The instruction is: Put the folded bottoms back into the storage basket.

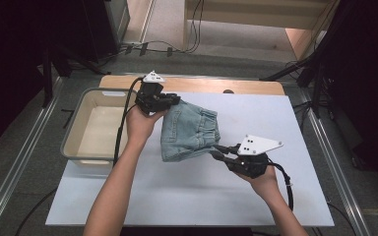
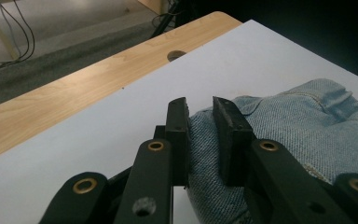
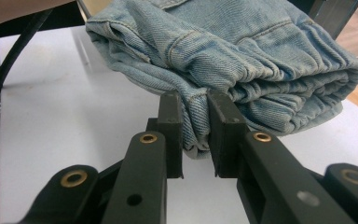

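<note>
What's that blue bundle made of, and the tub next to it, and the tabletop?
The folded garment looks like faded light-blue denim: twill weave, stitched seams, a gathered waistband. The tub seems to be matte grey plastic with a pale inside, judging by its rounded moulded rim. The tabletop is a smooth white sheet, probably laminate, over a wood-grain board.

Bright overhead light on the white table [image 1: 187, 196] w/ soft shadows, dark room edges, all views grainy, gripper views' near foreground slightly soft.
</note>
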Motion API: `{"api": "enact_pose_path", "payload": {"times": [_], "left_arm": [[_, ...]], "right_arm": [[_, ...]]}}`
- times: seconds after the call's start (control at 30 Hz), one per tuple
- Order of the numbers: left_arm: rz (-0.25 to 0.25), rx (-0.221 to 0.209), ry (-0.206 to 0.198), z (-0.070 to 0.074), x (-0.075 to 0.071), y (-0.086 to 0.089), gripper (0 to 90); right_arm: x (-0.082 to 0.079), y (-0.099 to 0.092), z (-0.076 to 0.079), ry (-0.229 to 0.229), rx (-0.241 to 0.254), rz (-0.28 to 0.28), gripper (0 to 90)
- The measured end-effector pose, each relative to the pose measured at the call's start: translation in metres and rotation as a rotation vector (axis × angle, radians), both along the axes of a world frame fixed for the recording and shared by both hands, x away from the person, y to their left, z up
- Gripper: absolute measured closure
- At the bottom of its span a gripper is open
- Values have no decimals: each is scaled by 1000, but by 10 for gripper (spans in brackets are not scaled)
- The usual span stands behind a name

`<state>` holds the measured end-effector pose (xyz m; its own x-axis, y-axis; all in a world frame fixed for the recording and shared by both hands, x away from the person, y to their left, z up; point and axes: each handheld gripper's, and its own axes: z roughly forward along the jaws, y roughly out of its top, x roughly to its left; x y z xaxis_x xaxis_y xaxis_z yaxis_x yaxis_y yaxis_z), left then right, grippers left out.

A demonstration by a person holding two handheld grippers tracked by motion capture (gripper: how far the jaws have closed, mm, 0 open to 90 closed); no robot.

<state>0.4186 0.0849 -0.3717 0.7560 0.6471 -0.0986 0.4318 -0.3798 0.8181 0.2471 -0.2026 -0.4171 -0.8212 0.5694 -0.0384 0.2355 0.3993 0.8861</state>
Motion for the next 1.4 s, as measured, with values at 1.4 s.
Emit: {"api": "enact_pose_path", "payload": {"times": [1.4], "left_arm": [[20,-11,-62,33,-3,37,782]], "right_arm": [[9,32,27,-53,3,45,749]]}}
